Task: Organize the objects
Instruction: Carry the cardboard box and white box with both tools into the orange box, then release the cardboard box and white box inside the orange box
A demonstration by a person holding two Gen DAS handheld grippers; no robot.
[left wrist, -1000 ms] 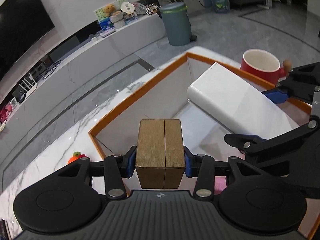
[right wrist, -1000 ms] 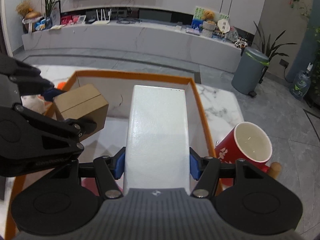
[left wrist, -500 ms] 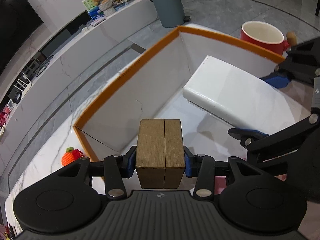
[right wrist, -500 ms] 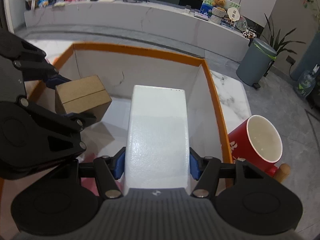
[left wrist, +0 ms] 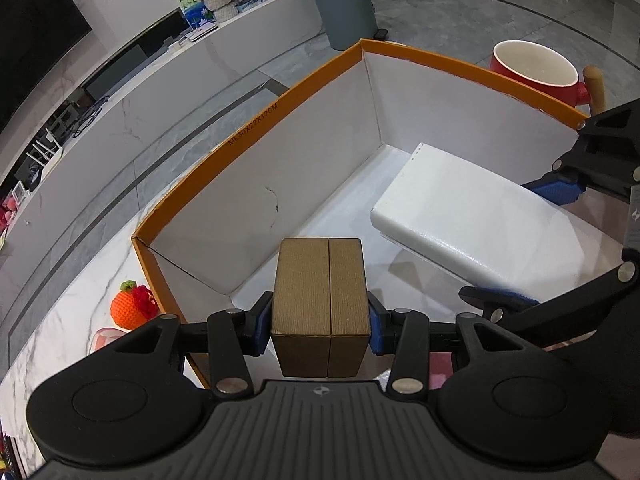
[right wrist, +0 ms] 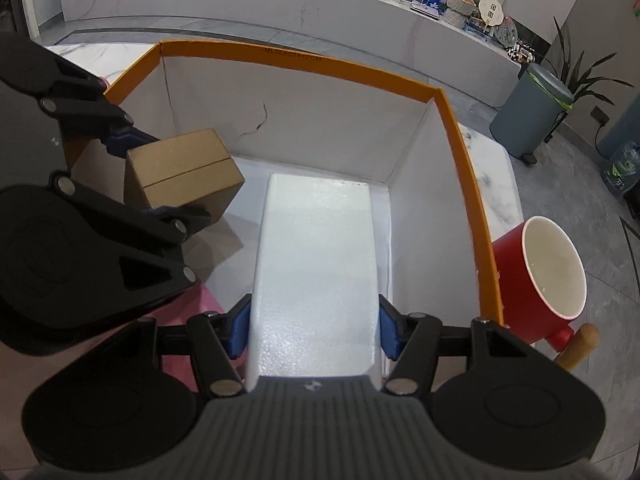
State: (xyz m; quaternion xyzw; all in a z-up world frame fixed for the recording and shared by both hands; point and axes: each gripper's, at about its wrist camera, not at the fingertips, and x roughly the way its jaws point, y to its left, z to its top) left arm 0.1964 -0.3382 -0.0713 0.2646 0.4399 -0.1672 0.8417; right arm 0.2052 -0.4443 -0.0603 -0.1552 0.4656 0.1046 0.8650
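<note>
A big orange-rimmed storage box (left wrist: 256, 124) with white inner walls sits open on the marble tabletop (left wrist: 76, 300), and both loads are over its inside. The larger is a long white foam block (right wrist: 316, 264), clamped across its width by the right gripper (right wrist: 314, 330); its far end looks close to the box floor near the back wall, though I can't tell whether it touches. The smaller is a brown cardboard box (left wrist: 320, 304), pinched between the blue pads of the left gripper (left wrist: 318, 330) and held clear of the floor on the box's left side. So I'd say the sorting is partway through: two things are brought in but neither is let go yet.

Left outside are a red mug (right wrist: 536, 280) with a wooden handle, just beside the box's right wall, and a small orange crocheted fruit (left wrist: 134, 307) by its left corner. Something pink (right wrist: 188, 344) lies under the grippers; I can't make out what it is.

The two grippers sit near each other, so the foam block and cardboard box could bump as they go down. A grey bin (left wrist: 344, 8) stands well away on the floor.
</note>
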